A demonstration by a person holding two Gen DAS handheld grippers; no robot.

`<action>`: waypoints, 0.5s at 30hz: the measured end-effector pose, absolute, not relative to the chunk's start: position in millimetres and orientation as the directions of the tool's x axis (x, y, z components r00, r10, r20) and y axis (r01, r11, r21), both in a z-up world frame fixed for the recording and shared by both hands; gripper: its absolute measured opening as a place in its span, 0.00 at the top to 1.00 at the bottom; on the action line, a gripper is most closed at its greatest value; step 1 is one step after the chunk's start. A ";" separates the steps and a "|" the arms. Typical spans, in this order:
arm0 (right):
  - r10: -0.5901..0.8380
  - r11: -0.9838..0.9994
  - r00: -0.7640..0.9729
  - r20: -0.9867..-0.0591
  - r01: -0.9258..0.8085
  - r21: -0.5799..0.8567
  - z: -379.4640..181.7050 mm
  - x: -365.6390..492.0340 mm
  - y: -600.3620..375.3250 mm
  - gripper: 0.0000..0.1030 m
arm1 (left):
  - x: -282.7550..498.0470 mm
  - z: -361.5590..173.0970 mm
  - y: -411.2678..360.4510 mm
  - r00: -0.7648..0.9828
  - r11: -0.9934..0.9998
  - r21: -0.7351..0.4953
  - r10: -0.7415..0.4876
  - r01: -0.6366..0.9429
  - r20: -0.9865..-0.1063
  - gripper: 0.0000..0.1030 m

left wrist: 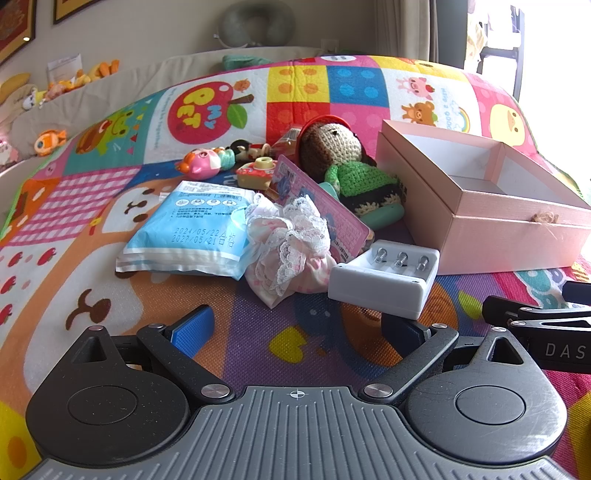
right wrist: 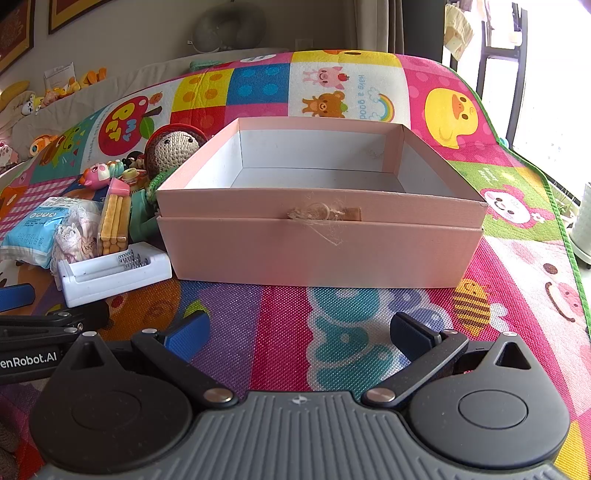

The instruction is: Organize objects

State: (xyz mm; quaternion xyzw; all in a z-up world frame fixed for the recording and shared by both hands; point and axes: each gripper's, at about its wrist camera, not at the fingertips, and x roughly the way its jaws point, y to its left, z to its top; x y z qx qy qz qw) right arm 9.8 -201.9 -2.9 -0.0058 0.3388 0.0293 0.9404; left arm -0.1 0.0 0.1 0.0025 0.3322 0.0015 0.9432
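An empty pink box [right wrist: 321,240] [left wrist: 491,229] stands on the colourful play mat. Left of it lies a heap: a white battery holder [left wrist: 384,280] [right wrist: 110,273], a lacy pink cloth [left wrist: 291,243], a blue mask packet [left wrist: 188,229], a pink snack pack [left wrist: 332,210], a crocheted doll [left wrist: 343,162] [right wrist: 173,147] and small toys [left wrist: 207,162]. My left gripper [left wrist: 299,332] is open just short of the battery holder, nothing between its fingers. Open too, my right gripper [right wrist: 299,339] hovers over the mat in front of the box, holding nothing.
The play mat [right wrist: 517,258] covers a raised surface whose green-trimmed right edge drops off near a bright window. Plush toys [left wrist: 48,140] line a beige ledge at the far left. A grey neck pillow [left wrist: 255,22] sits at the back.
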 end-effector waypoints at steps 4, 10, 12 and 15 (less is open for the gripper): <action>0.051 0.998 0.769 -0.638 -0.059 0.009 -3.0 9.9 -202.0 0.00 | 0.0 0.9 -1.7 0.780 1.000 0.015 0.011 -0.003 -0.626 0.03; 0.058 0.998 0.767 -0.639 -0.060 0.019 -1.1 11.9 -202.9 0.00 | -0.9 1.1 -2.6 0.780 1.000 0.015 0.011 -0.002 -0.626 0.03; 0.062 0.998 0.764 -0.642 -0.067 0.017 -0.5 13.0 -203.8 0.00 | -0.7 1.1 -2.3 0.779 1.000 0.015 0.011 -0.002 -0.627 0.03; 0.076 0.996 0.756 -0.650 -0.085 0.018 0.7 7.3 -205.3 0.00 | -4.3 1.7 -1.5 0.774 1.000 0.015 0.001 0.010 -0.633 0.03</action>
